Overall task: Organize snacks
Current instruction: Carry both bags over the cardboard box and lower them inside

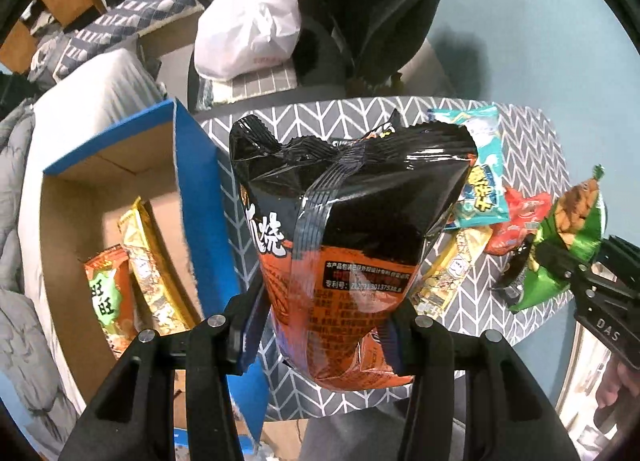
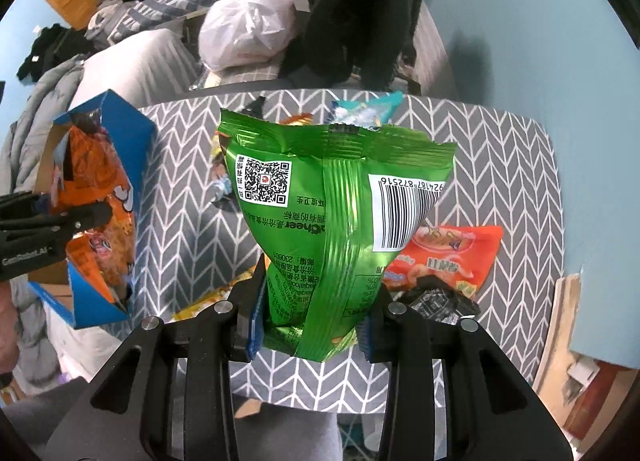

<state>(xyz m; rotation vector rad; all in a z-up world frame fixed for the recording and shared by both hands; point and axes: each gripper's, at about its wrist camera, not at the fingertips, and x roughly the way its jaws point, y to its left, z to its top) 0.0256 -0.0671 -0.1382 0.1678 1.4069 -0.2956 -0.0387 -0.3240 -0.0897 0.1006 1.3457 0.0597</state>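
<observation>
Both grippers are loaded at once. Left gripper [image 1: 328, 325] is clamped on the lower end of a black-and-orange snack bag [image 1: 348, 221], which stands upright between its fingers, just right of the blue-edged cardboard box [image 1: 188, 189] beside the chevron-patterned table [image 1: 532, 149]. Two packets already lie in the box: an orange one [image 1: 108, 293] and a gold one [image 1: 148, 261]. Right gripper [image 2: 312, 325] is closed on the bottom of a green snack bag [image 2: 336, 213], held upright above the table, well apart from the box. Both bags look light, air-puffed and slick, their contents probably easy to crush, so a hold at a sealed end seems safer than squeezing the middle. More packets remain on the table, among them a red one [image 2: 448, 257] and a teal one [image 1: 480, 165].
</observation>
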